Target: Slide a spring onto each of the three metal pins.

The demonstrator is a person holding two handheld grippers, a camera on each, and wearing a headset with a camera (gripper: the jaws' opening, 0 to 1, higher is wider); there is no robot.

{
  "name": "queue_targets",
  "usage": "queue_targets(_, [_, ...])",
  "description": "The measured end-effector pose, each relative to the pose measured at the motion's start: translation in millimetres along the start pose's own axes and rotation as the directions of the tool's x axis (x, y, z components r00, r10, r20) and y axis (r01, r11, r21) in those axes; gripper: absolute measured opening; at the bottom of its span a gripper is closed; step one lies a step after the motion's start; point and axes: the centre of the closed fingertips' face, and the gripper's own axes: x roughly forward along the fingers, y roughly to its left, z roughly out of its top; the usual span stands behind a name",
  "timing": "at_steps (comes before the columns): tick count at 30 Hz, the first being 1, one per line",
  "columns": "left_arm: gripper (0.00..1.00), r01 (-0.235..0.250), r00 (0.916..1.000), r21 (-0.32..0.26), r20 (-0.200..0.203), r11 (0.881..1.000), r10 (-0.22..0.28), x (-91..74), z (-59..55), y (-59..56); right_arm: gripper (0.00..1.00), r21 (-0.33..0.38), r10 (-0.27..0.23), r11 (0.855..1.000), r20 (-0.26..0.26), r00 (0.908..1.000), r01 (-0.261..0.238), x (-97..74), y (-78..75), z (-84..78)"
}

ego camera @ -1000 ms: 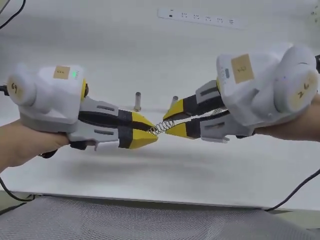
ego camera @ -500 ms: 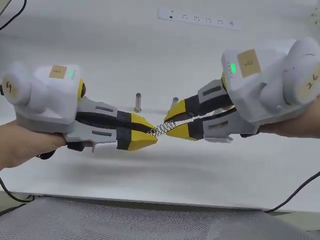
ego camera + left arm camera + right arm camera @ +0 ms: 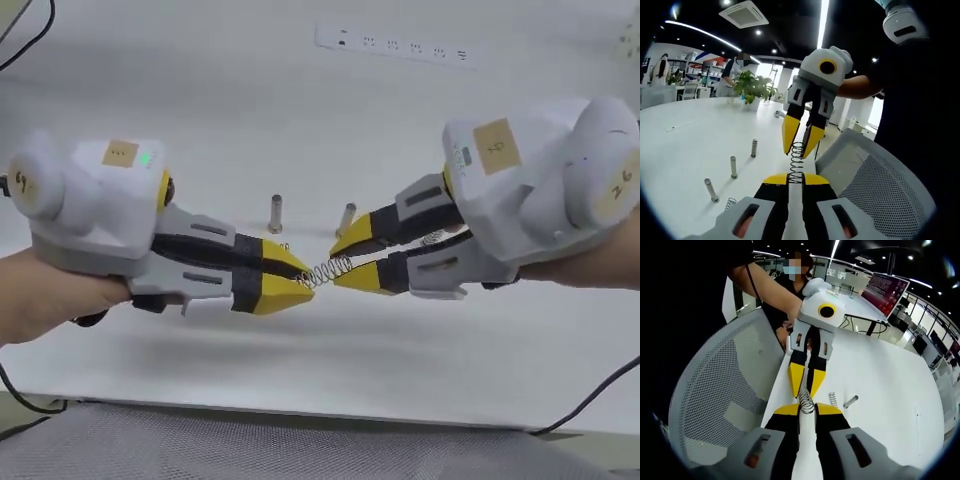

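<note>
Coil spring [image 3: 325,270] midair, near level. Far pin [image 3: 754,148] sprung; middle pin [image 3: 733,167], near pin [image 3: 710,190] bare.

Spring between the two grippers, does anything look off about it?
Yes. The spring hangs in mid-air, off the pins: the left gripper has its jaws shut on one end, the other sits between the jaws of the right gripper.

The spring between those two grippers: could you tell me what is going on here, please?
A person holds a small coiled metal spring in the air between two yellow-tipped hand grippers, above a white workbench. The left gripper is shut on one end. The right gripper has its jaws either side of the other end, but I cannot tell whether they pinch it. Behind, short upright metal pins stand on the bench, and another loose spring lies near them.
</note>
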Motion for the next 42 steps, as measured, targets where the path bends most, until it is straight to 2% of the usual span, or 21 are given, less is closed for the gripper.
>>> queue_targets(10, [0.01, 0.01, 0.9999, -0.005, -0.002, 1.0, -0.01, -0.9, -0.5, -3.2, 0.09, 0.01, 0.01, 1.0, 0.004, 0.9999, -0.01, 0.5, 2.4, 1.2])
queue_targets(14, [0.01, 0.016, 0.9998, -0.002, -0.01, 1.0, -0.016, -0.5, -1.9, -4.9, 0.09, 0.039, 0.031, 0.999, 0.014, 0.9994, -0.031, 0.5, 4.7, 0.2])
queue_targets(17, [0.01, 0.017, 0.9998, -0.005, -0.01, 1.0, -0.017, -0.5, -2.2, -4.9, 0.09, 0.045, 0.029, 0.999, 0.013, 0.9995, -0.029, 0.6, 4.0, -1.4])
queue_targets(24, [0.01, 0.014, 0.9999, -0.006, 0.003, 1.0, -0.014, -2.1, 0.4, -3.9, 0.08, 0.117, 0.027, 0.993, 0.055, 0.9981, -0.033, -1.7, 2.4, 4.9])
queue_targets(26, [0.01, 0.012, 0.9999, -0.006, 0.011, 1.0, -0.012, -2.9, 1.5, -3.3, 0.08, 0.133, 0.026, 0.99, 0.083, 0.9962, -0.037, -3.2, 2.1, 9.9])
queue_targets(29, [0.01, 0.009, 0.9997, -0.008, 0.021, 1.0, -0.009, -3.5, 3.7, -2.6, 0.08, 0.14, 0.019, 0.99, 0.108, 0.994, -0.034, -4.2, 0.9, 14.6])
queue_targets(42, [0.01, 0.01, 0.9998, -0.002, 0.017, 1.0, -0.01, 0.0, 1.8, -4.0, 0.08, 0.156, -0.002, 0.987, 0.171, 0.9852, -0.025, -0.7, 3.8, 28.1])
